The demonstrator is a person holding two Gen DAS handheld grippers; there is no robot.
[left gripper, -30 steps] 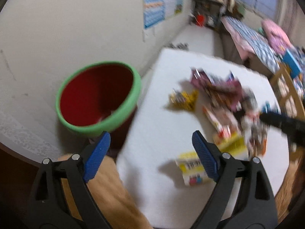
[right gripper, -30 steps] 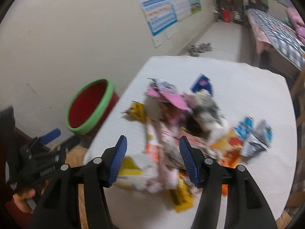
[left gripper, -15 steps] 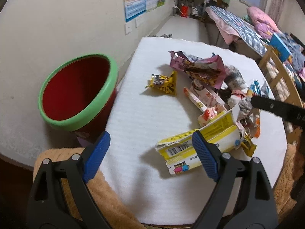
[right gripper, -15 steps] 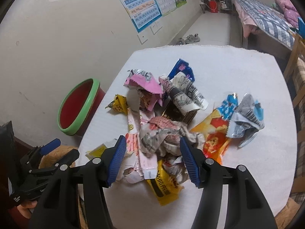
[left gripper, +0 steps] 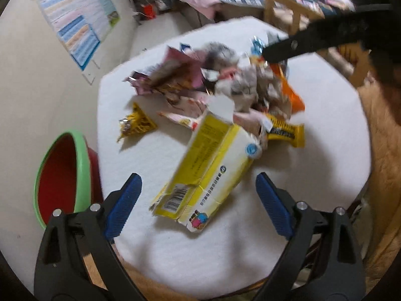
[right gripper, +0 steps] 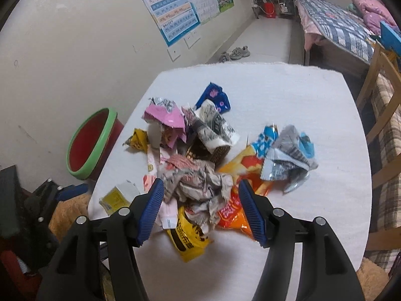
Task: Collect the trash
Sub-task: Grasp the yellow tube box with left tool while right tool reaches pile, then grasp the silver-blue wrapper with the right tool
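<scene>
The left gripper [left gripper: 198,195] hangs wide open over the near edge of the table [left gripper: 225,245], its blue pads straddling the flattened yellow carton [left gripper: 208,173] without touching it; it holds nothing. That spread suits the carton's width, so this looks like the lead-in to a grab. The carton lies at about 7 o'clock from the trash pile [right gripper: 200,155], the loose piece nearest the bin [left gripper: 62,180], which stands off the table's edge at 9 o'clock in the left view, low enough to drop things into.

The right gripper [right gripper: 200,208] is partly open and empty, poised above a crumpled grey wrapper [right gripper: 200,183] on the near side of the pile, with an orange bag [right gripper: 238,200] just beside its right pad. Each hand seems to take its own side of the heap.

Compared with a second ago, the left view has swung away from the bin toward the carton and rolled, so the carton now sits between the pads, and those jaws have just been opening further. The right jaws have also just been opening a little, and that gripper has edged closer over the pile.
</scene>
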